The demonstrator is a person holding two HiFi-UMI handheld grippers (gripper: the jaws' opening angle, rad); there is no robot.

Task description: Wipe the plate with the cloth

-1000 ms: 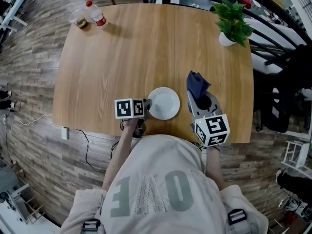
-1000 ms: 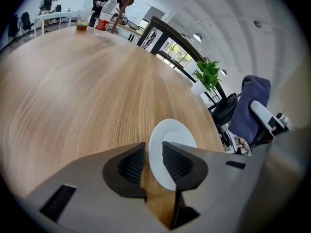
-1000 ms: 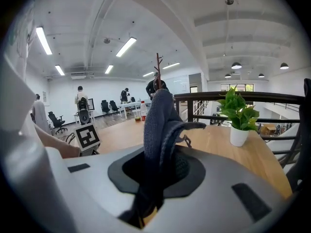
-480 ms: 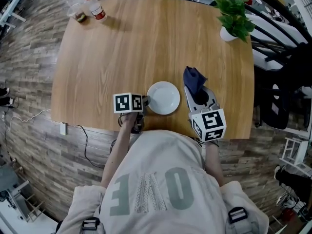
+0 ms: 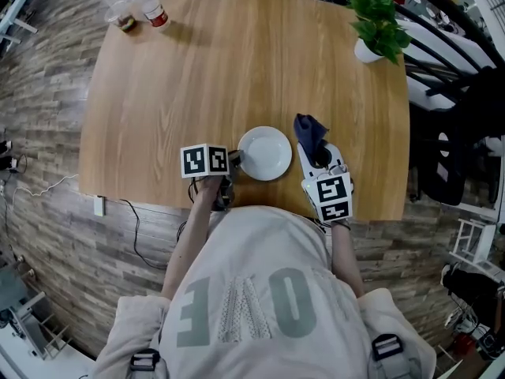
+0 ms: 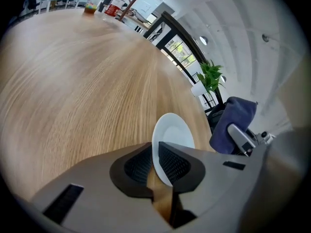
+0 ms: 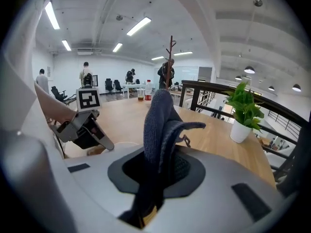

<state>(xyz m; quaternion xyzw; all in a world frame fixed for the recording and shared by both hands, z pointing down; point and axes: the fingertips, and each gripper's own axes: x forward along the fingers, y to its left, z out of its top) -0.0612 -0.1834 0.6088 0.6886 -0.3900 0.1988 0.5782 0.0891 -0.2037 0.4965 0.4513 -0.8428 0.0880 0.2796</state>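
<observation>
Left gripper (image 6: 156,155): jaws just closed further, now pinching white plate's (image 6: 174,129) near rim. Right gripper (image 7: 158,168): clamped on dark blue cloth (image 7: 157,118), which stands bunched upright past its tips.

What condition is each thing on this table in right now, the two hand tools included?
left gripper: jaws have just been closing, now pinching the plate rim.
right gripper: shut on the cloth.
plate: flat on the table, empty.
cloth: bunched, standing up from the jaws, beside the plate.
potted plant: upright.
bottle: upright, capped.
</observation>
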